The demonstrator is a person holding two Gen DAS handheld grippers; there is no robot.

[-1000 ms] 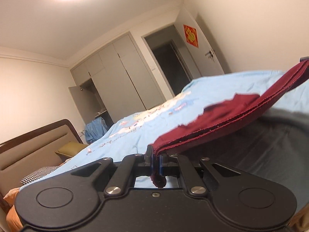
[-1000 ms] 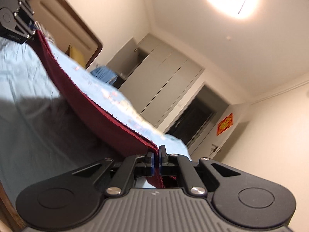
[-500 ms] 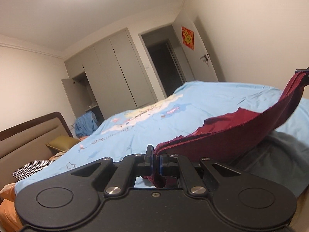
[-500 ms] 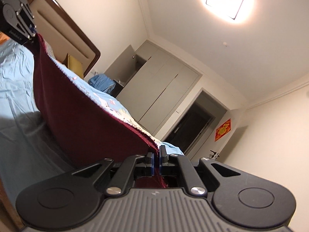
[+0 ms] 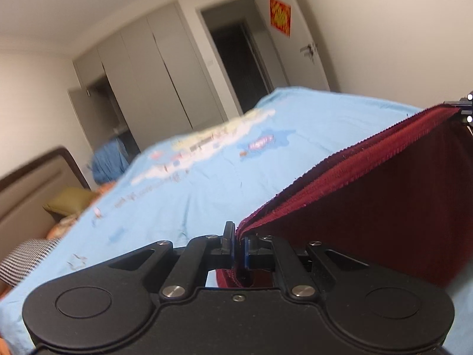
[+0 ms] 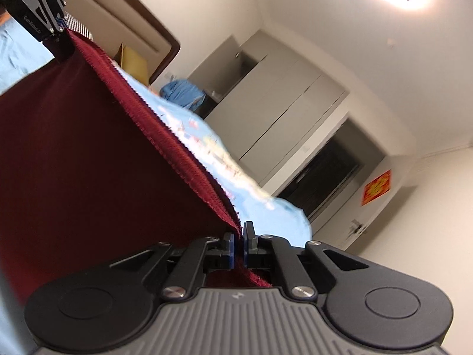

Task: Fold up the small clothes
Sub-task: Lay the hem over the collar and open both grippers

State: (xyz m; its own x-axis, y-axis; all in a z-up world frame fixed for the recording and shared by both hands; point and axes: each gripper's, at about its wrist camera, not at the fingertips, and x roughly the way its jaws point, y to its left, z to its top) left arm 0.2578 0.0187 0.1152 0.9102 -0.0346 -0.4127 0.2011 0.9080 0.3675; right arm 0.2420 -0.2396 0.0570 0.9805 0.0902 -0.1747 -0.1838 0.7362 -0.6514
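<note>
Both wrist cams low, share wardrobe [image 5: 153, 71], bed [image 6: 283, 216].

The left gripper [image 5: 238, 241] has its jaws pinched together on cloth [image 5: 384, 207], pointing toward 12 o'clock. The right gripper [image 6: 239, 236] is clamped likewise on the same cloth's other end; from its camera, the left gripper sits at 10 o'clock.

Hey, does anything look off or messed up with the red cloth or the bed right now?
Nothing stands out. The dark red garment hangs taut between the left gripper and right gripper, undamaged, above the blue bedspread.
</note>
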